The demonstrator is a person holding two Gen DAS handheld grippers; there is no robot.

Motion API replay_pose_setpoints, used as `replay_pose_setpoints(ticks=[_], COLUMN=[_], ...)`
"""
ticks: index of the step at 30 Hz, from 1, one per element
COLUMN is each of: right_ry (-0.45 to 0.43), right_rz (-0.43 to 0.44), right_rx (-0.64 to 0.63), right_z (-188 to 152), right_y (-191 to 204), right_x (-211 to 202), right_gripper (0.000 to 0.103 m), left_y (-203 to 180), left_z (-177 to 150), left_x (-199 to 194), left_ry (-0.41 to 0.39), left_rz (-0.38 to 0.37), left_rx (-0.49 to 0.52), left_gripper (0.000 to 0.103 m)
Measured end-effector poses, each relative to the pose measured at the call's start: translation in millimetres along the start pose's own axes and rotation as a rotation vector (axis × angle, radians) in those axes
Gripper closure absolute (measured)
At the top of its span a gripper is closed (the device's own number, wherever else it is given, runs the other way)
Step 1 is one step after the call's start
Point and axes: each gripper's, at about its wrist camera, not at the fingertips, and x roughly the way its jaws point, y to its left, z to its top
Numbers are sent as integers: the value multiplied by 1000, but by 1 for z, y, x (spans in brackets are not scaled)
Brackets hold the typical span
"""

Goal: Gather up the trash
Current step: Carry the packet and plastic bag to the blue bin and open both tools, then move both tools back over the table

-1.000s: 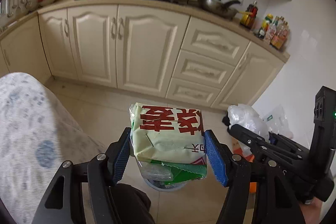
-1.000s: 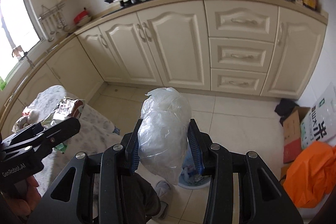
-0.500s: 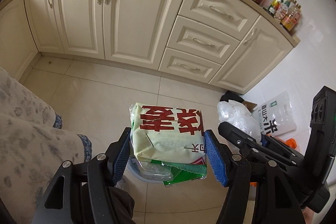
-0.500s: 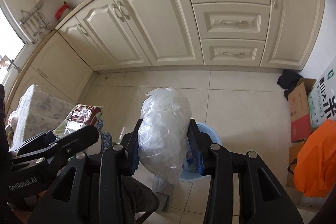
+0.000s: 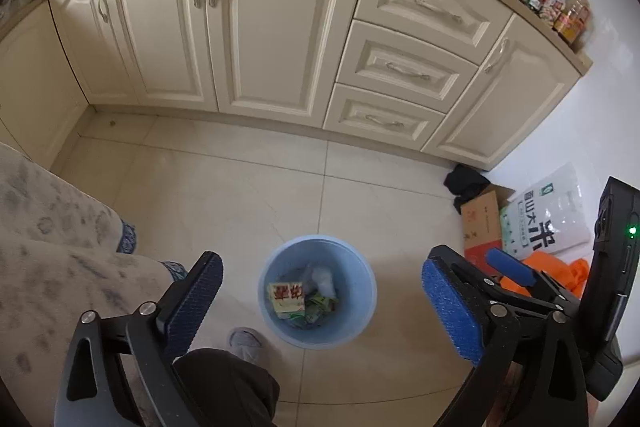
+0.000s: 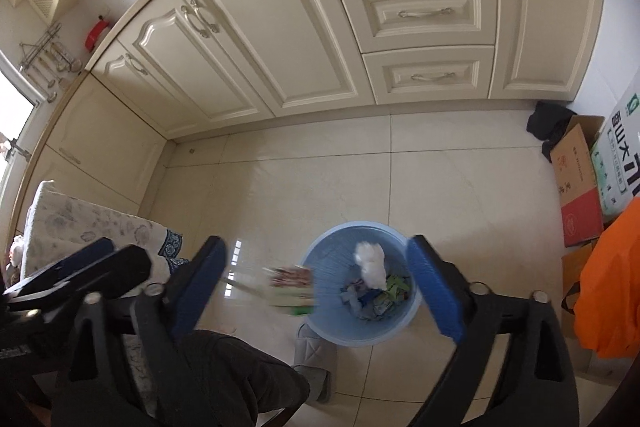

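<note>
I hold both the left gripper (image 5: pixel 320 301) and the right gripper (image 6: pixel 316 279) directly above the blue bin (image 5: pixel 362 323), jaws just sprung wide and empty, the released trash lying below them in it.

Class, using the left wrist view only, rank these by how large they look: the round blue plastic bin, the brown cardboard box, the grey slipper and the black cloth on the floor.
1. Round blue plastic bin, clearly largest.
2. Brown cardboard box.
3. Black cloth.
4. Grey slipper, partly hidden, so its rank against the cloth is unsure.
</note>
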Motion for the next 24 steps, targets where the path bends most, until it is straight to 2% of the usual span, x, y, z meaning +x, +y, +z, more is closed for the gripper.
replay_pose_setpoints(ticks=[6,12,16,24], right_ry=[-37,-94,-133,-215], right_rz=[-32,-24,-7,64], right_rx=[36,6,-23,-139], right_z=[1,4,6,-2], right_y=[0,22,47,128], right_x=[-19,-51,-76,-123], right_gripper=[0,0,0,0], left_y=[-17,-9,7,68], left_z=[-17,-44,-67,-144], left_x=[-38,-98,-143,-247], left_ry=[-89,-195,-270,-412], left_rz=[22,33,51,116], left_rx=[34,30,7,-73], left_gripper=[2,2,2,1])
